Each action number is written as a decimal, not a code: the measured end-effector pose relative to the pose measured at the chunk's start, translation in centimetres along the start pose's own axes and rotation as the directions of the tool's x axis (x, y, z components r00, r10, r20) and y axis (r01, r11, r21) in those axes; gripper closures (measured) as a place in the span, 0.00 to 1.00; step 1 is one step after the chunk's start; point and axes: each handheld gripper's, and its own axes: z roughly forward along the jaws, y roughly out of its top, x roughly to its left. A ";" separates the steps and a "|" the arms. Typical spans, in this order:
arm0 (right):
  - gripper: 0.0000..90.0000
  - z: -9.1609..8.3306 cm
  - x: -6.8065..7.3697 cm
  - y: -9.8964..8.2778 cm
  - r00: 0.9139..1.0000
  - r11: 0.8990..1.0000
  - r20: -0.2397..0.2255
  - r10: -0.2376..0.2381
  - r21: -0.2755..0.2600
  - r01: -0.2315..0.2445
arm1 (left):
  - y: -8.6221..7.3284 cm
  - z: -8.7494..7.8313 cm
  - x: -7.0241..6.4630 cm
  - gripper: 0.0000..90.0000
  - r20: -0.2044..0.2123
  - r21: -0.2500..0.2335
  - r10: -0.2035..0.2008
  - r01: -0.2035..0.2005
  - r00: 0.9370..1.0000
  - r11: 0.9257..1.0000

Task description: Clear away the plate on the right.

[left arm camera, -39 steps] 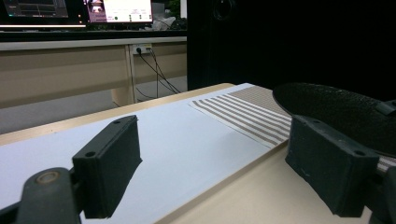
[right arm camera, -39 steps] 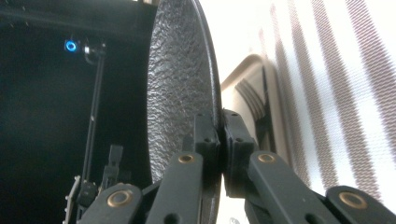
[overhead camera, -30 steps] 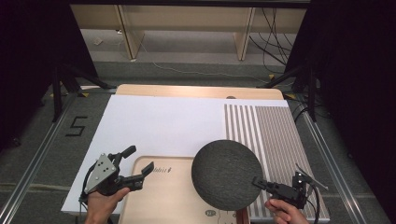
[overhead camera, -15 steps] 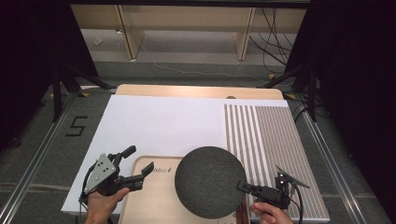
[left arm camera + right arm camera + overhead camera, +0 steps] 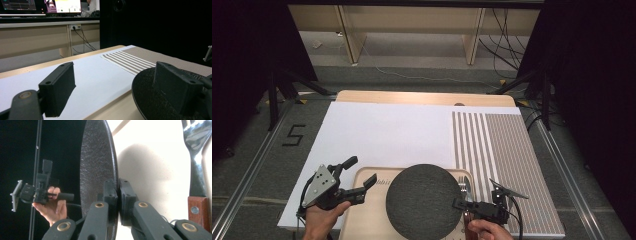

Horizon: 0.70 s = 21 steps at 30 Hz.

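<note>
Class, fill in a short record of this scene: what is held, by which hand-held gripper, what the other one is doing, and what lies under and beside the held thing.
held thing: dark round plate
holder: right hand-held gripper, shut on the plate's rim
left hand-held gripper: open, holding nothing
under plate: wooden tray
beside plate: fork on the tray

The high view looks forward and down over the table from its near edge. Both gripper views sit low and close, sharing the dark plate with it.
</note>
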 end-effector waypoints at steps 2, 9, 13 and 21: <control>0.96 0.3 0.0 -0.1 1.000 1.000 0.005 -0.005 0.010 0.005 | 0.0 0.0 0.0 0.19 0.001 0.000 0.000 0.000 1.000 1.000; 0.96 1.3 0.1 -0.2 0.999 1.000 0.035 -0.010 0.028 0.009 | 0.0 0.0 0.0 0.19 0.002 0.001 -0.001 0.001 1.000 1.000; 0.95 1.8 0.0 -0.2 0.999 0.999 0.044 -0.019 0.047 0.017 | 0.0 0.0 0.0 0.19 0.002 0.001 0.000 0.000 1.000 1.000; 0.95 2.3 -0.1 -0.2 0.997 0.998 0.065 -0.039 0.058 0.036 | 0.0 0.0 0.0 0.19 0.002 0.001 -0.001 0.001 1.000 1.000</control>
